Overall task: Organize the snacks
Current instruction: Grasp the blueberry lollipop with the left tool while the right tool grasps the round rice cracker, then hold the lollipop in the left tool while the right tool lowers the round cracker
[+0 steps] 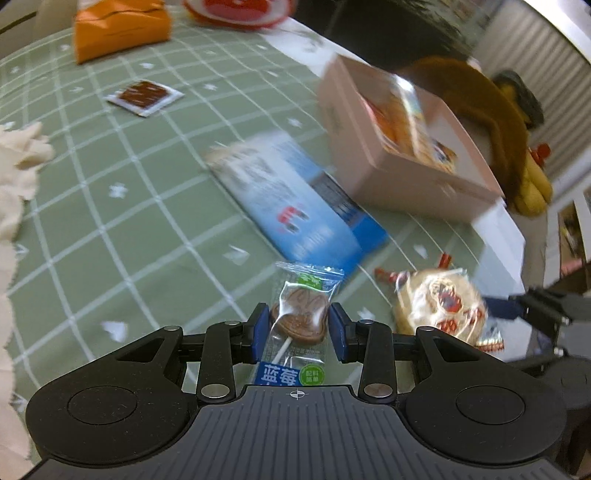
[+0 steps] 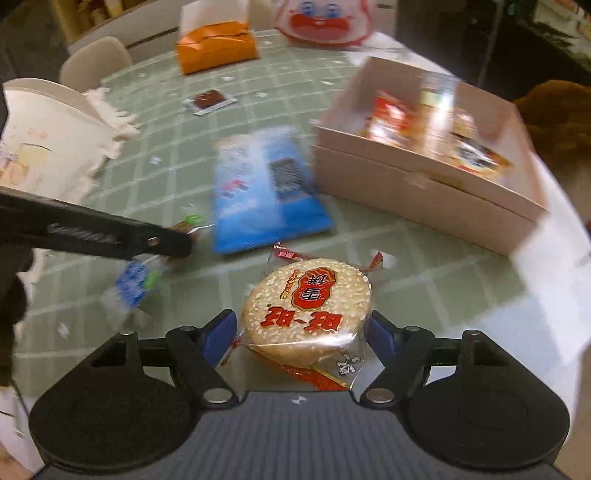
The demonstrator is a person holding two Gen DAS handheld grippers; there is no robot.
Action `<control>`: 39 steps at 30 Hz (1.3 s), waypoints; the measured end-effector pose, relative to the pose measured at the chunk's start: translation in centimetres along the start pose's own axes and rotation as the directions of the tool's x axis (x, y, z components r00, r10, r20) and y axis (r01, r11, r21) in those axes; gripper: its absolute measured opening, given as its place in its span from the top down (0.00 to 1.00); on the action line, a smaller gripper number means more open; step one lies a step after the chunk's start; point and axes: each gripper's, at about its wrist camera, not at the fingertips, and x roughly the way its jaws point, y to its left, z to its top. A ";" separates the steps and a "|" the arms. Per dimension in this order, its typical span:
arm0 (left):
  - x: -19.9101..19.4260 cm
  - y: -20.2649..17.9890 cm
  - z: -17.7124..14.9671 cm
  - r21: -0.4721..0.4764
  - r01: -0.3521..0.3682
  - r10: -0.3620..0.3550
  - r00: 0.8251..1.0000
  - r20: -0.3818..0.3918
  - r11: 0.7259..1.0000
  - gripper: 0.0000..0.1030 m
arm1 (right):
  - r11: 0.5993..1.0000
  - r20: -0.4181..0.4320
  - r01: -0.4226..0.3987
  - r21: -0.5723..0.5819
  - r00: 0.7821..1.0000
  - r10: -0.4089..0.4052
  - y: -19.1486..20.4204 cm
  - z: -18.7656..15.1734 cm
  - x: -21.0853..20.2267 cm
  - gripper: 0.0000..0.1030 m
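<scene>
My left gripper (image 1: 299, 325) is shut on a wrapped brown lollipop (image 1: 300, 319) and holds it above the green checked tablecloth (image 1: 129, 206). My right gripper (image 2: 303, 328) is shut on a round wrapped rice cracker (image 2: 308, 306), also seen in the left wrist view (image 1: 439, 306). The left gripper and its lollipop (image 2: 138, 275) show at the left of the right wrist view. A pink open box (image 2: 424, 184) holding several snacks stands ahead to the right, also in the left wrist view (image 1: 402, 173). A blue snack packet (image 2: 266, 199) lies flat ahead (image 1: 295, 210).
A small brown sachet (image 1: 146, 96) lies farther back. An orange bag (image 2: 216, 46) and a red-and-white pouch (image 2: 325, 22) sit at the far edge. A cream fringed bag (image 2: 48, 129) is at the left. A brown plush toy (image 1: 480, 122) lies behind the box.
</scene>
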 end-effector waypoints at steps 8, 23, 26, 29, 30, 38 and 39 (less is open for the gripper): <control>1.1 -2.7 -0.9 0.049 -0.031 0.032 0.999 -0.025 0.998 0.61 | 0.995 -0.045 0.050 0.082 0.998 -0.046 -3.6 -2.5 0.6 0.18; 1.8 -5.0 -1.4 0.199 -0.118 0.124 0.992 -0.019 0.973 0.58 | 0.987 -0.007 0.097 0.131 0.995 -0.097 -5.7 -4.9 0.3 0.00; 1.8 -4.9 -1.3 0.204 -0.111 0.118 0.993 -0.025 0.973 0.58 | 0.985 0.010 0.102 0.142 0.994 -0.105 -5.6 -5.2 0.2 0.00; 1.5 -4.2 -0.9 0.170 -0.061 0.069 0.997 -0.040 0.983 0.59 | 0.982 0.027 0.109 0.153 0.993 -0.115 -5.5 -5.4 0.1 0.00; 1.2 -4.1 -0.9 0.162 -0.047 0.053 0.998 -0.034 0.986 0.59 | 0.983 0.027 0.109 0.151 0.993 -0.114 -5.5 -5.4 0.1 0.00; 1.0 -5.7 -2.0 0.396 -0.042 0.076 0.995 -0.069 0.917 0.58 | 0.984 0.035 0.104 0.145 0.993 -0.110 -5.5 -5.5 0.0 0.00; 1.4 -5.9 -2.3 0.405 -0.043 0.082 0.993 -0.079 0.913 0.56 | 0.984 0.036 0.104 0.145 0.993 -0.111 -5.5 -5.6 0.0 0.00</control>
